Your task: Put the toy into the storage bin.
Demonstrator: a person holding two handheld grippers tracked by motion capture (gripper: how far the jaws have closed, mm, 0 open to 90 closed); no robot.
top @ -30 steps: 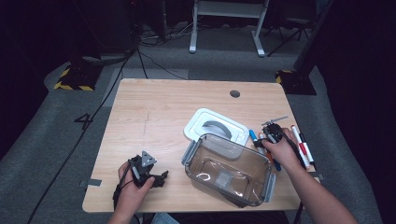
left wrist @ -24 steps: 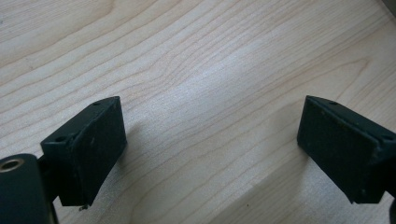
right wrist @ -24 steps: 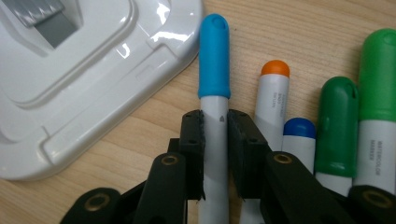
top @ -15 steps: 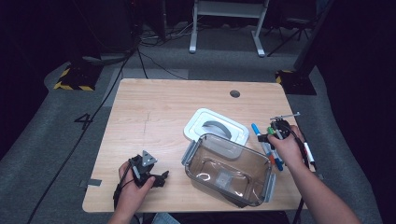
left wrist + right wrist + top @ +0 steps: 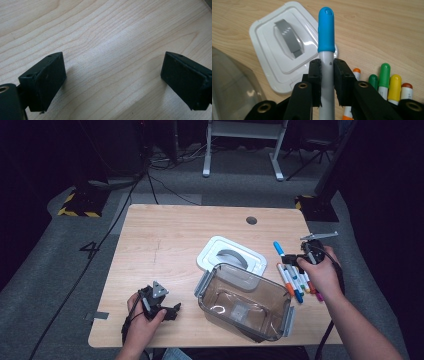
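The left gripper (image 5: 170,311) rests near the front left corner of the table (image 5: 165,235); its jaws stand spread over bare wood with nothing between them. It lies well apart from the container, so it cannot steady that vessel if it is knocked.

The clear container (image 5: 243,306) stands open near the front edge, with its white lid (image 5: 284,47) flat on the table just behind it. Judged risk: a low pass of the marker over the near wall strikes the rim and pushes the container toward the front edge, where little margin remains.

The right gripper (image 5: 327,75) pinches the blue-capped marker (image 5: 326,32) just below its cap, pads pressed on the barrel from both sides, above the remaining markers (image 5: 298,282) by the right edge. Judged risk: the round barrel pivots or slides in a two-pad grip during a fast swing. The back half of the table offers free room.
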